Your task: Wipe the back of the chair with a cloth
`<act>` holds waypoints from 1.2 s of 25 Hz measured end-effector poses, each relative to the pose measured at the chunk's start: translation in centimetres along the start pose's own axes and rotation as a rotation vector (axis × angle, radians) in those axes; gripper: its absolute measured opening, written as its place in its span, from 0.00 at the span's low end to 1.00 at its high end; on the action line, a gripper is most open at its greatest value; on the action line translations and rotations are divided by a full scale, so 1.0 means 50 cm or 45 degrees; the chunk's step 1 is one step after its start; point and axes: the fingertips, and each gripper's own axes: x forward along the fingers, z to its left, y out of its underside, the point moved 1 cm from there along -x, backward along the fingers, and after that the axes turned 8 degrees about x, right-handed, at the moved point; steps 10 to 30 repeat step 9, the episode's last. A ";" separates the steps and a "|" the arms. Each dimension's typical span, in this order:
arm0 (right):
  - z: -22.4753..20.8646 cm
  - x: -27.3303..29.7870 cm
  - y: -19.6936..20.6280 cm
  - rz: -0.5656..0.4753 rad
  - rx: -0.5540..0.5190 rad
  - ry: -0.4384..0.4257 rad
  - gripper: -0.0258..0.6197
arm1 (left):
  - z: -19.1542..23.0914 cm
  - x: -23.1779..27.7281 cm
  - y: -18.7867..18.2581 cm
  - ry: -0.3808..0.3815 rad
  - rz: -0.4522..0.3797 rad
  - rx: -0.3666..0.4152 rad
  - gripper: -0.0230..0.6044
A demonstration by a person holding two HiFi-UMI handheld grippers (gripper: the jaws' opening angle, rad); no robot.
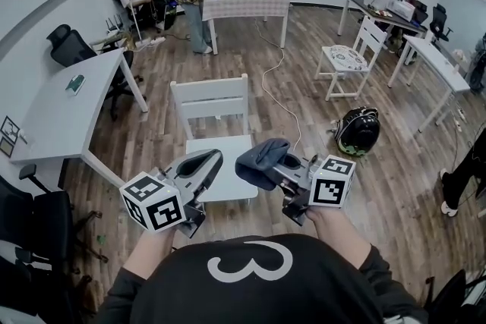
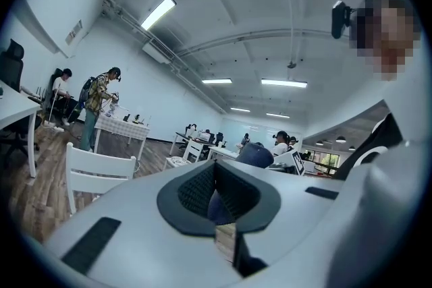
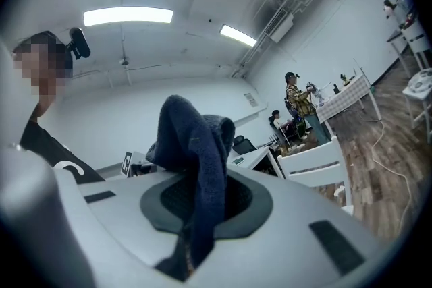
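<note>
My right gripper point(image 1: 267, 165) clamps blue cloth point(image 3: 196, 145); left gripper point(image 1: 206, 161) closed, empty. Approach step; next, cloth onto chair point(image 1: 211, 92) back's top edge.

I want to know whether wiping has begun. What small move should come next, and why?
Probably carry the right gripper forward to the white chair's backrest. Its jaws are shut on the dark blue cloth, so the grasp looks done. The cloth is held short of the backrest and touches no part of the chair, so wiping has not begun.
</note>
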 end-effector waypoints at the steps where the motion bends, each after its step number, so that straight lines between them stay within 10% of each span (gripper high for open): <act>1: -0.001 -0.011 0.007 0.005 -0.005 0.003 0.12 | -0.009 0.002 0.009 -0.003 0.002 -0.003 0.06; 30: 0.008 -0.034 -0.003 0.002 -0.042 0.028 0.12 | -0.024 0.000 0.002 -0.021 -0.017 -0.016 0.06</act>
